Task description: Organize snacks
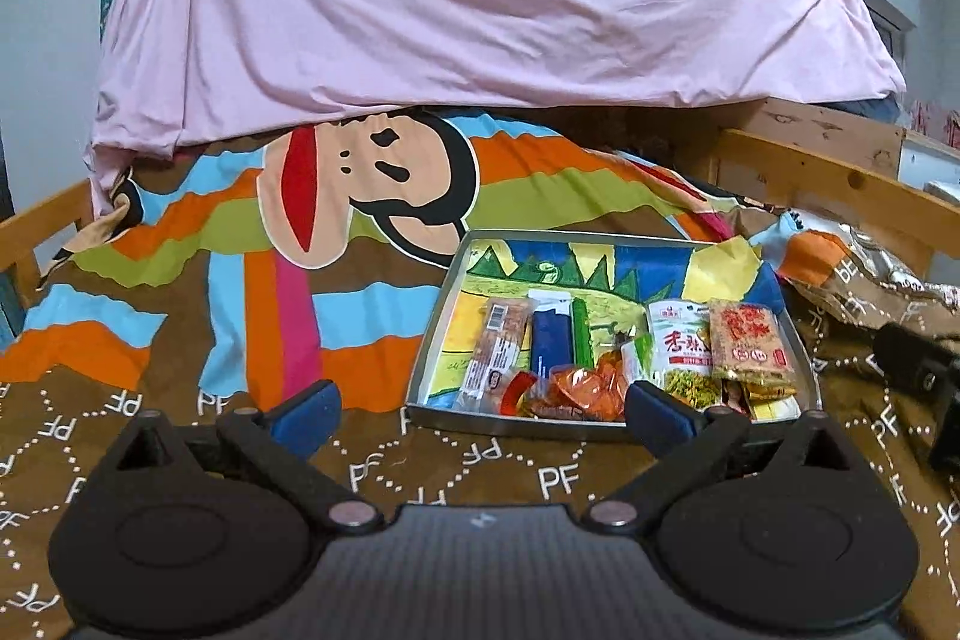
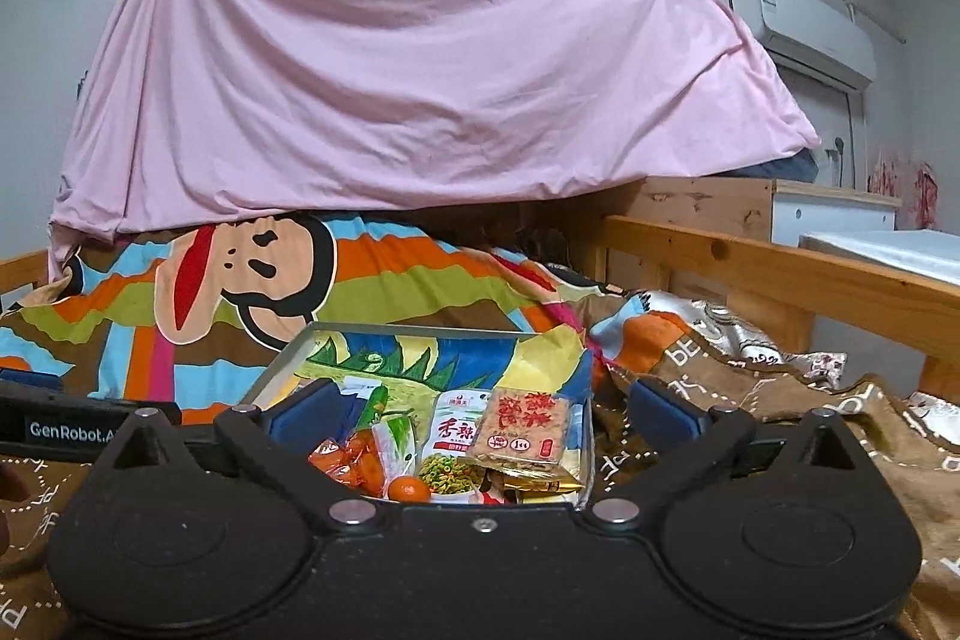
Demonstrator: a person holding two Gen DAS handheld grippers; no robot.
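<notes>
Both my grippers, left (image 1: 483, 409) and right (image 2: 480, 415), stand wide open and empty. The tray (image 1: 456, 415) of snacks (image 1: 687, 352) lies just ahead of my fingertips. I judge sorting nearly done; any next grab should come down squarely over one packet.

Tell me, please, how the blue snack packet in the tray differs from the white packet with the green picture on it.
The blue snack packet is long and narrow, while the white packet is wider. The blue snack packet is plain dark blue with a white end; the white packet carries red characters and a green food picture. The blue snack packet lies toward the tray's left side in the left wrist view, the white packet toward its right. Both lie flat in the tray, untouched.
</notes>
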